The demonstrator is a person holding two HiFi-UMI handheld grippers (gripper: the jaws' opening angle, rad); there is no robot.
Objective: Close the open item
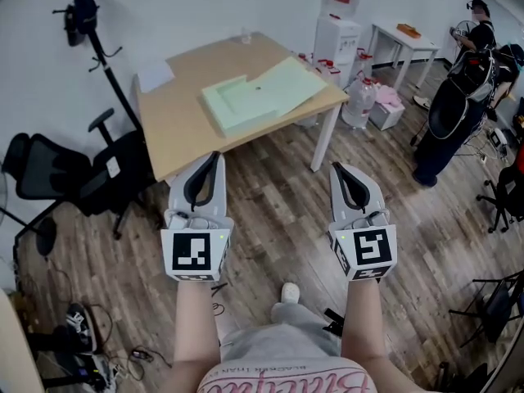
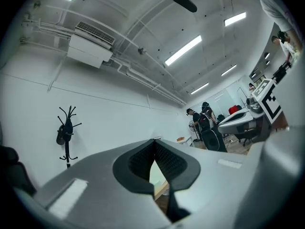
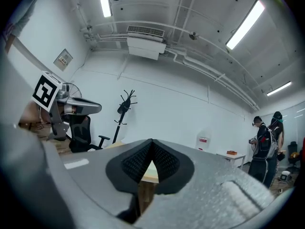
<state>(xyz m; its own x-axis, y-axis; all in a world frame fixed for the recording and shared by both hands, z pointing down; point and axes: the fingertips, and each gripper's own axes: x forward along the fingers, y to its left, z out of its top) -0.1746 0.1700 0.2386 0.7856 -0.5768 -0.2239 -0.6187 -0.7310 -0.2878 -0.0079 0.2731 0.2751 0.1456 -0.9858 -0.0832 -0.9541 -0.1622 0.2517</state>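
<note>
The left gripper (image 1: 216, 157) and the right gripper (image 1: 335, 169) are alike: smooth light grey plastic shells narrowing into two jaws. The jaws are lined with black pads (image 2: 139, 159), which show a fine ribbed grain in both gripper views (image 3: 134, 162). A pale rectangular label (image 2: 66, 197) sits on the grey shell.

Behind each shell is a white cube with black square markers, one on the left (image 1: 195, 252) and one on the right (image 1: 366, 250). A small green light (image 1: 223, 236) glows at the left cube's top edge.

The person wears grey shorts (image 1: 278, 334), a white top with pink script lettering (image 1: 286, 380) and a white shoe (image 1: 290, 291).
</note>
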